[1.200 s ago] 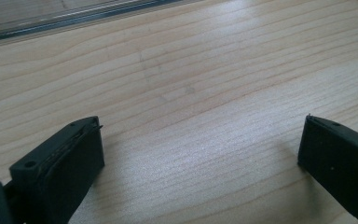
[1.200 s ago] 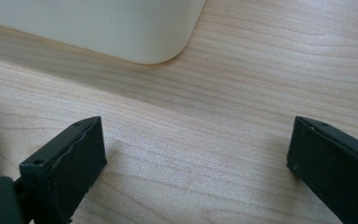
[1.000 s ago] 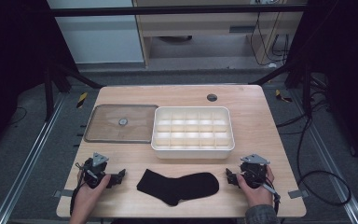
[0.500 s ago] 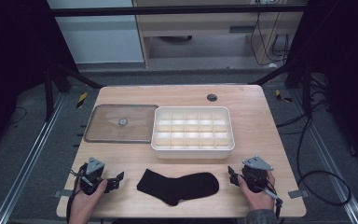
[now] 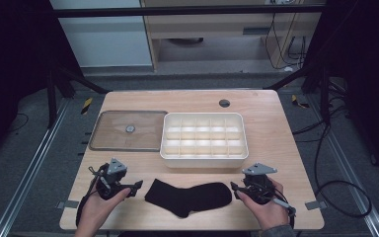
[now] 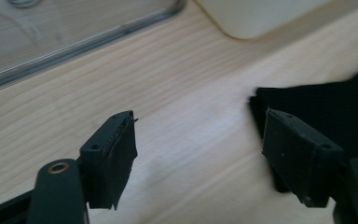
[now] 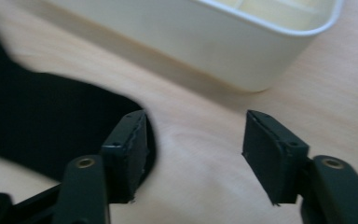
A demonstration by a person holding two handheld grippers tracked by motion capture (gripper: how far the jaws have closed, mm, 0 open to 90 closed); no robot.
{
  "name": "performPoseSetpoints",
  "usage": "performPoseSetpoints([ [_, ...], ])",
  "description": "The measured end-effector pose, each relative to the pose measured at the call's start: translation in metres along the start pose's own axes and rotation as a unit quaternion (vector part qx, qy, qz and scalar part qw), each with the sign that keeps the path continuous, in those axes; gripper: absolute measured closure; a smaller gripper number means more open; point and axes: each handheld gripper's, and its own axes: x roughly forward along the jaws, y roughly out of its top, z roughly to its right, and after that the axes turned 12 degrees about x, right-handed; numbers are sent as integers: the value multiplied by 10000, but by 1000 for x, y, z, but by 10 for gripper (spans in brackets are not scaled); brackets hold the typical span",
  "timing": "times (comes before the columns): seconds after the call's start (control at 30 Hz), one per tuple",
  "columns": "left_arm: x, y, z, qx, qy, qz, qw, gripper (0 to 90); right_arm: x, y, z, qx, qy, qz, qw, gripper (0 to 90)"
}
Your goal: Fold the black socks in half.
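Observation:
A black sock lies flat on the wooden table near its front edge, toe to the left. My left gripper hovers just left of the toe, my right gripper just right of the cuff, each held in a hand. In the left gripper view my gripper is open over bare wood, the sock beside its right jaw. In the right gripper view my gripper is open over bare wood, with the sock past its left jaw. Both pairs of jaws have just been closing, with nothing between them.
A white divided box stands behind the sock, its wall near in both gripper views. A clear flat lid with a small knob lies to its left. A dark round hole is at the back.
Both grippers have risen a little and edged inward towards the sock's ends, and their jaws stand narrower than before. The sock has not moved.

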Motion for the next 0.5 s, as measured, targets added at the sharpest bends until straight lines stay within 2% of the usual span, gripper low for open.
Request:
performPoseSetpoints([
  [0.07, -5, 7, 7, 207, -53, -154, 9997, 280, -8, 2, -5, 46, 199, -290, 9994, 442],
  [0.1, -5, 7, 7, 207, -53, -154, 9997, 288, -8, 2, -5, 46, 199, -290, 9994, 442],
  [0.17, -8, 10, 10, 223, -91, -218, 9995, 296, -13, 3, -7, 43, 348, -523, 9980, 497],
  [0.2, -7, 12, 11, 193, -206, -236, 9993, 299, -12, 5, -9, 27, 431, -683, 9967, 534],
  [0.33, 4, 20, 16, 238, -305, -325, 9987, 295, 0, 11, -15, 63, 547, -869, 9947, 518],
  [0.37, 4, 20, 16, 238, -305, -325, 9987, 296, 0, 11, -15, 63, 547, -869, 9947, 518],
  [0.47, 12, 27, 28, 441, -318, -421, 9976, 296, 18, 15, -23, 44, 461, -1065, 9932, 523],
  [0.5, 12, 27, 28, 441, -318, -421, 9976, 297, 22, 15, -25, 37, 445, -1125, 9926, 528],
])
